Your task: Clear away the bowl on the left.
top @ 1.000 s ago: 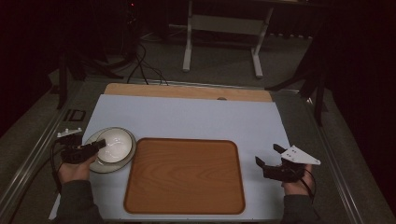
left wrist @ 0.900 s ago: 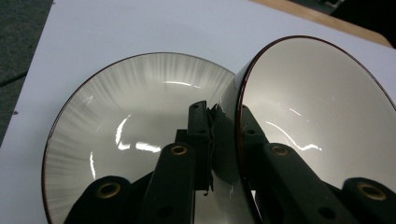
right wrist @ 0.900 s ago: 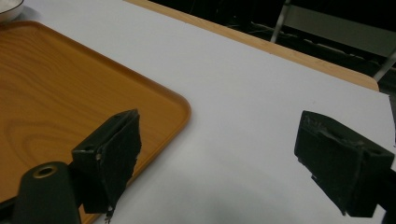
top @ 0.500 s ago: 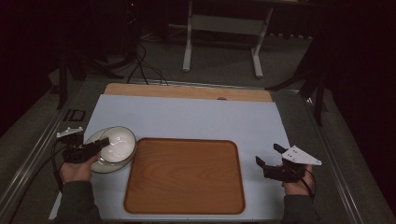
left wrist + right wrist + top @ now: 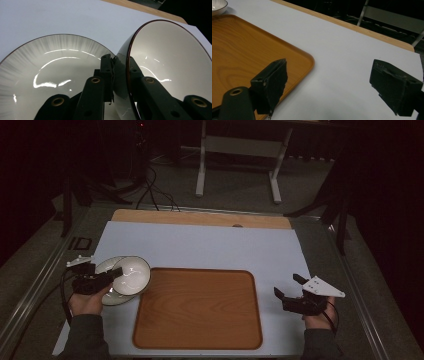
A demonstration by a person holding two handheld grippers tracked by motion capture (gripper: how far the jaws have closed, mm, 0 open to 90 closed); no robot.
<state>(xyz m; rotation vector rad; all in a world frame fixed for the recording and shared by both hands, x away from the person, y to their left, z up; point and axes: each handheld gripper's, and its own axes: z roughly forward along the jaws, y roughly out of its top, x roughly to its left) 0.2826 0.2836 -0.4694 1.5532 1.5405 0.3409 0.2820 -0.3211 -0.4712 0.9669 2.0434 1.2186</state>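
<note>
The left gripper (image 5: 111,279) pinches the bowl (image 5: 132,274) by its near rim, one jaw inside and one outside, tipping it off the plate (image 5: 107,266) near the mat's left edge, probably to carry it to the tray (image 5: 200,307). The right gripper (image 5: 288,287) waits open and empty at the right edge.

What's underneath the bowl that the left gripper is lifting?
Under the tilted bowl, clamped at its rim by the left gripper, lies a streaked plate on the white mat. The plate's near right part is covered by the bowl and gripper.
</note>
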